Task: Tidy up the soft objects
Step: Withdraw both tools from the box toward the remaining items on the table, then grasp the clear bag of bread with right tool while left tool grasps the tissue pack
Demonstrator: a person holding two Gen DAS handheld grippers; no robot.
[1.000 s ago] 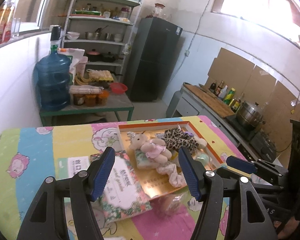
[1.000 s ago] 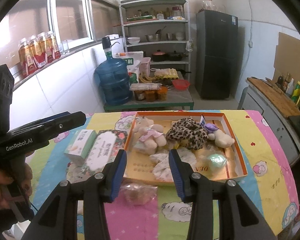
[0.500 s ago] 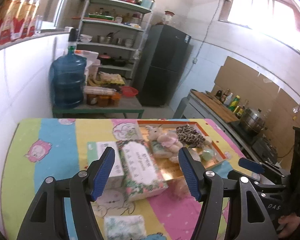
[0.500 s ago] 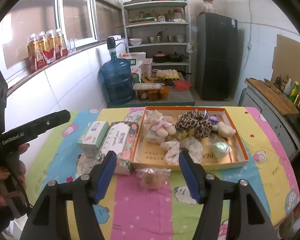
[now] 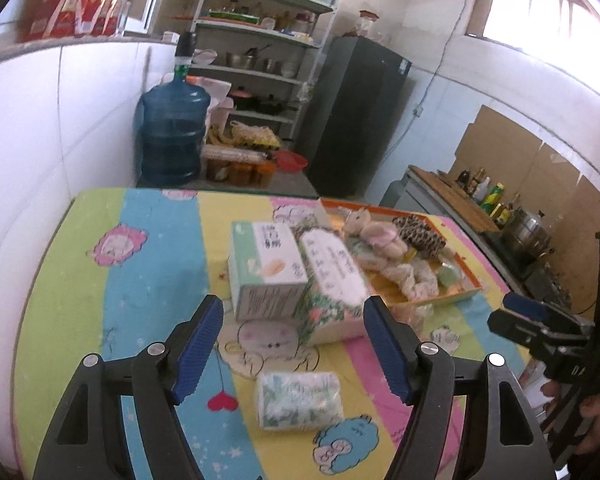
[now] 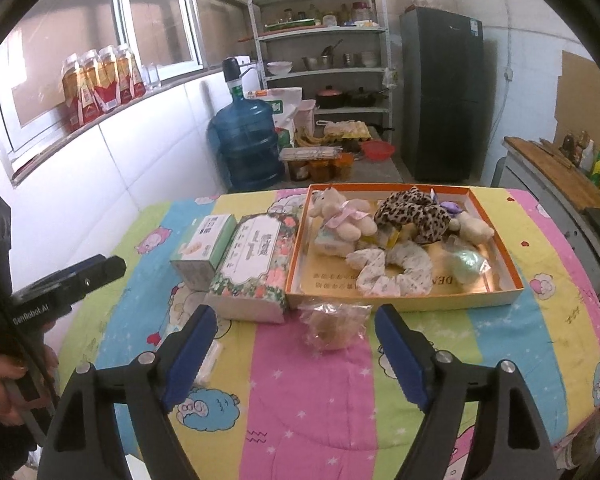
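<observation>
Both grippers hung above the striped quilt, each with jaws spread wide and nothing between them. The left gripper pointed over a small tissue pack that lay on the quilt near its tips, with a green box and a floral box side by side beyond it. The right gripper faced a clear bag holding something brownish, lying just in front of the orange tray. In the tray lay a pale plush toy, a leopard scrunchie, a white patterned scrunchie, a cream plush and a pale green item, crowded together and partly overlapping. The floral box touched the tray's left wall.
</observation>
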